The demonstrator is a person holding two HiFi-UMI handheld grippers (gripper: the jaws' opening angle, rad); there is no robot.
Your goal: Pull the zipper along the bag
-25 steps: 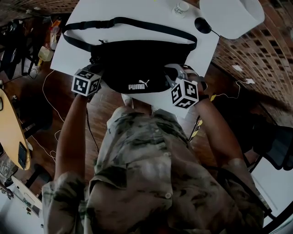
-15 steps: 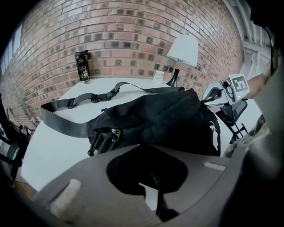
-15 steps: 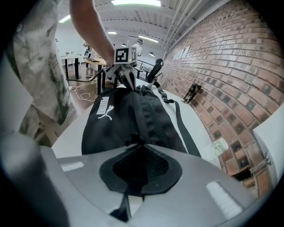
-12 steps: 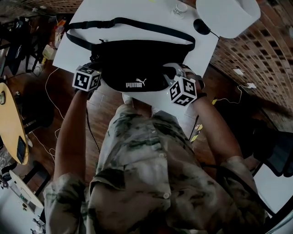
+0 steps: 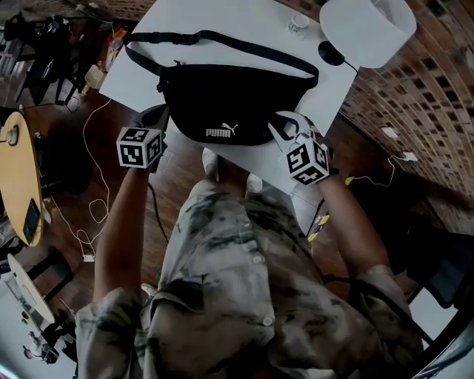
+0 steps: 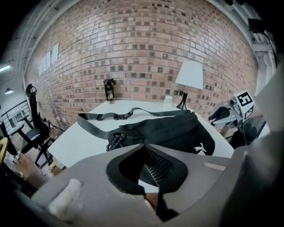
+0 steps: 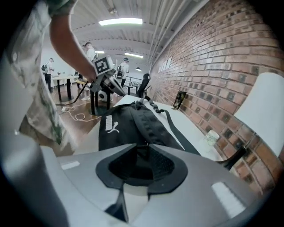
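The left tongs (image 5: 154, 117) are held open with nothing between the jaws; in the left gripper view they (image 6: 148, 166) point at the near edge of the white worktop (image 5: 244, 18), just off the left end of the bag (image 5: 229, 104). The right tongs (image 5: 284, 124) are also parted, and in the right gripper view (image 7: 141, 162) the dark right end of the bag (image 7: 133, 126) lies in the gap between the jaws; whether they touch the fabric cannot be told. The black waist bag lies flat along the front of the worktop, its white logo facing the person, its strap (image 5: 222, 41) looping away behind it across the white surface. Farther back on the worktop stand a small cup (image 5: 298, 24) and a lamp (image 5: 366, 29) with a white shade, and a dark can (image 6: 109, 90) stands at the far edge before a brick wall (image 6: 142, 48). A white cable (image 5: 89, 215) trails over the wooden floor (image 5: 178, 170) on the left.
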